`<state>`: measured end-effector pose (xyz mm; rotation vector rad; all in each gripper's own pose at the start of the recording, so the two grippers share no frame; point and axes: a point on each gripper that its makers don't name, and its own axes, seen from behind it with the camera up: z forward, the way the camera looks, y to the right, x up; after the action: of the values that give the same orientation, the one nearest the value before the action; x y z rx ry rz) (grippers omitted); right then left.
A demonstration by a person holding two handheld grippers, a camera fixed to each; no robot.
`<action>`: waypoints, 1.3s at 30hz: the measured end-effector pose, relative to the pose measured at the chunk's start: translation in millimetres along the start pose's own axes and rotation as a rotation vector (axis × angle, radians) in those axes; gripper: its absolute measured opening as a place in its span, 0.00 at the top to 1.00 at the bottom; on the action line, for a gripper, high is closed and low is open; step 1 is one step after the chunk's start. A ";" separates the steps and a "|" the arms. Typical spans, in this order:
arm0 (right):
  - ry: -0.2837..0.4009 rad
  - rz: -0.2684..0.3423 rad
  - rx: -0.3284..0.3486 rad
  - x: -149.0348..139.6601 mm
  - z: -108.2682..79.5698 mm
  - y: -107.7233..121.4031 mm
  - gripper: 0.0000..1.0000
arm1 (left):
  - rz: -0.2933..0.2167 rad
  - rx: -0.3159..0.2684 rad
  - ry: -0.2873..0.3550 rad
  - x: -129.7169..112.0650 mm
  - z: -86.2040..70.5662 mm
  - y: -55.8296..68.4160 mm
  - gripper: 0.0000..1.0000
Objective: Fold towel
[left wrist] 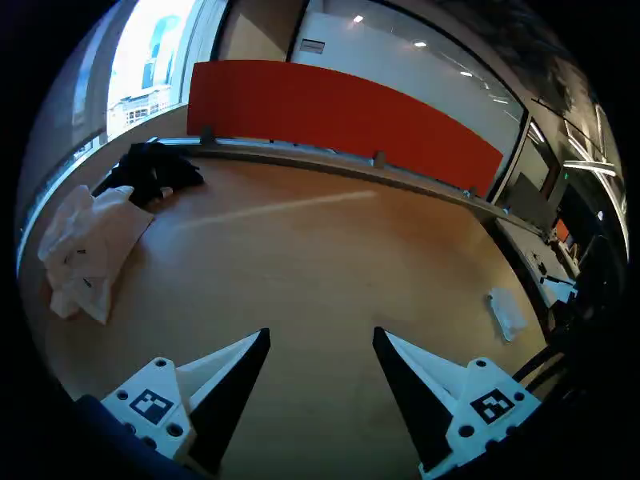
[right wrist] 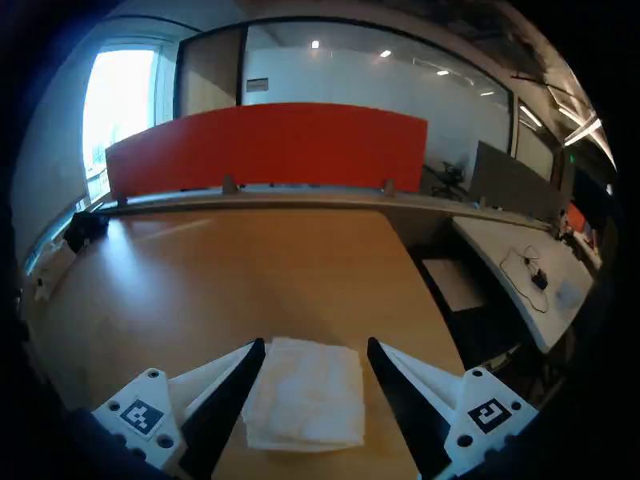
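Note:
A folded white towel point(right wrist: 306, 392) lies flat on the wooden table point(right wrist: 240, 272) near its front right corner. My right gripper point(right wrist: 316, 346) hovers over it, open, its two fingers spread either side of the towel without touching it. The same folded towel point(left wrist: 507, 312) appears small at the table's right edge in the left gripper view. My left gripper point(left wrist: 320, 334) is open above bare wood with nothing between its fingers. A pile of loose white towels point(left wrist: 86, 244) lies at the table's far left.
A black cloth bundle point(left wrist: 152, 172) sits at the back left beside the white pile. A red divider panel point(left wrist: 344, 120) runs along the table's back edge. A second desk point(right wrist: 520, 264) with cables stands to the right, past a gap.

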<state>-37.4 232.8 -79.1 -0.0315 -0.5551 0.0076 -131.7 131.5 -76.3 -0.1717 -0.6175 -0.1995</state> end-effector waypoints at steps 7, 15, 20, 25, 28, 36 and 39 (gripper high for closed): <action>0.129 -0.011 -0.030 31.6 -4.9 -11.5 0.01 | 0.021 0.026 0.105 29.0 6.6 -8.6 0.05; 0.251 0.008 -0.021 73.1 -9.5 -41.1 0.00 | 0.079 0.062 0.241 65.6 11.2 -16.6 0.05; 0.311 0.016 -0.014 97.5 -10.6 -62.6 0.01 | 0.082 0.078 0.297 79.3 15.0 -23.6 0.04; 0.349 0.020 0.000 116.7 -8.8 -87.2 0.01 | 0.070 0.096 0.337 88.8 20.2 -33.8 0.05; 0.371 0.024 0.017 125.8 -7.8 -104.9 0.01 | 0.068 0.107 0.360 94.8 21.9 -39.5 0.05; 0.412 0.002 0.048 140.9 -5.5 -151.3 0.00 | 0.079 0.122 0.418 108.5 22.6 -47.7 0.04; 0.428 -0.002 0.045 146.4 -4.2 -164.6 0.01 | 0.081 0.124 0.435 111.5 23.0 -49.3 0.05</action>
<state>89.1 70.4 -0.3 0.0121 -0.1272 0.0109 -67.2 73.9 12.8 -0.0303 -0.1891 -0.1145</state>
